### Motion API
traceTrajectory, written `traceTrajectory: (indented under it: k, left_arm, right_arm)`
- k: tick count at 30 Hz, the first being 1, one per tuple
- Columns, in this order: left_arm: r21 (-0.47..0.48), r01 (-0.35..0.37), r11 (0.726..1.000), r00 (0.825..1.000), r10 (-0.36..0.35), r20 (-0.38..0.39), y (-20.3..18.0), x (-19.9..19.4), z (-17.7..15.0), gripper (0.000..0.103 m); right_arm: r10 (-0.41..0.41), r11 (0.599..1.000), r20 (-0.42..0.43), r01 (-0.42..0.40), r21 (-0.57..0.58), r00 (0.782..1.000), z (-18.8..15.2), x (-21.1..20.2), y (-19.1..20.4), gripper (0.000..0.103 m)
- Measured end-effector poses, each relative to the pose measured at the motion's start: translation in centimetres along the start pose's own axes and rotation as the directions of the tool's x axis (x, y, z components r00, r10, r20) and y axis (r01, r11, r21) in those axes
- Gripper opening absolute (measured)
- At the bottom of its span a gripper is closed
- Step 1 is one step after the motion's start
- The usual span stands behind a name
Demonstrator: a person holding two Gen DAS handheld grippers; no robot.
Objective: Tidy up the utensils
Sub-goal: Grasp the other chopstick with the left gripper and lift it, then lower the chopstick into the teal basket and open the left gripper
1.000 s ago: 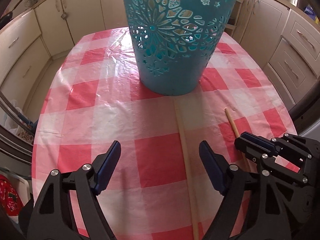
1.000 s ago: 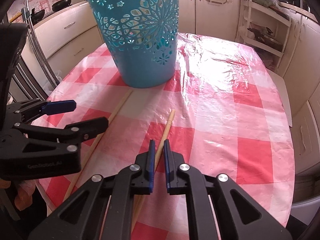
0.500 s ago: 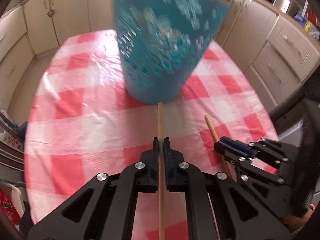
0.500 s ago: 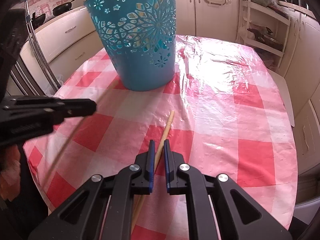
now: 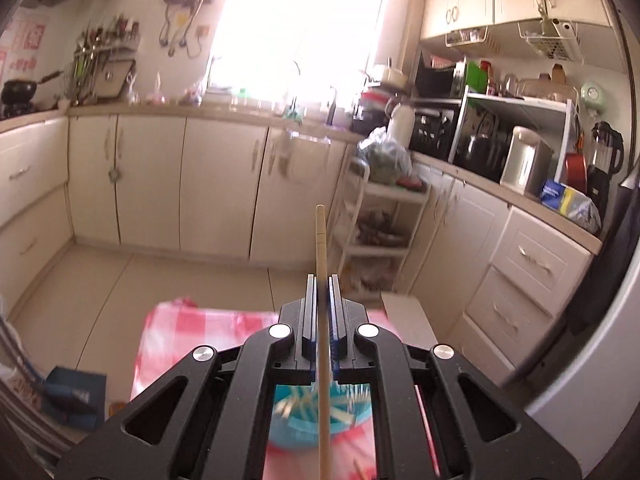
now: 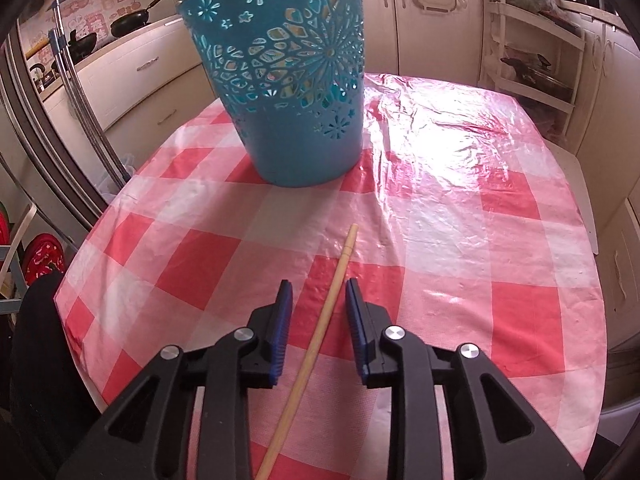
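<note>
Left gripper (image 5: pixel 320 280): jaws clamped together on a wooden chopstick (image 5: pixel 320 240). Stick runs straight along the line of the fingers, blunt end projecting past the tips, rest of the shaft passing back between the jaws and out of the bottom of the left wrist view. Gripper is held high above the checked tablecloth (image 5: pixel 180 328), pointing towards the kitchen cupboards. Below it, seen through the gap in the gripper frame, sits the blue basket (image 5: pixel 296 436), blurred, with pale sticks inside; count cannot be told.

Right gripper (image 6: pixel 318 292): jaws apart and opening. Second chopstick (image 6: pixel 320 328) lies between them on the cloth, touching neither blue pad. It lies flat, slanting from lower left to upper right in the right wrist view, blunt end just past the fingertips and pointing roughly at the basket (image 6: pixel 288 92); near end runs out of view under the gripper.

Basket stands upright on the far part of the table, well apart from the second chopstick. Wall is pierced with flower cut-outs; pale material shows through the holes. Dark sleeve (image 6: pixel 44 360) at the left edge of the right wrist view.
</note>
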State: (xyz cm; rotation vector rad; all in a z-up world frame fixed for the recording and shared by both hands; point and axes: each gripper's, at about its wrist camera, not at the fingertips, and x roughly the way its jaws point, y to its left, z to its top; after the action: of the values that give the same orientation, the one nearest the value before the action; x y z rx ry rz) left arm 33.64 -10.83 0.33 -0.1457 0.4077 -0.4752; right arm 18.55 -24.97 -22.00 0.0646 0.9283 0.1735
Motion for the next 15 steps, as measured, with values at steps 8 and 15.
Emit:
traceTrajectory:
  k: [8,15]
  left_arm:
    - [0.002,-0.107,0.994,0.992,0.107,0.074,-1.1,6.9,-0.9,0.005]
    - [0.043,-0.139,0.989,0.990,0.137,0.031,-0.9,8.5,-3.5,0.005]
  right_arm:
    - [0.013,1.000,0.005,-0.013,-0.018,1.000,0.0,0.1,0.4,0.039]
    - [-0.009,0.998,0.007,0.009,-0.061,1.000,0.1,0.3,1.0,0.045]
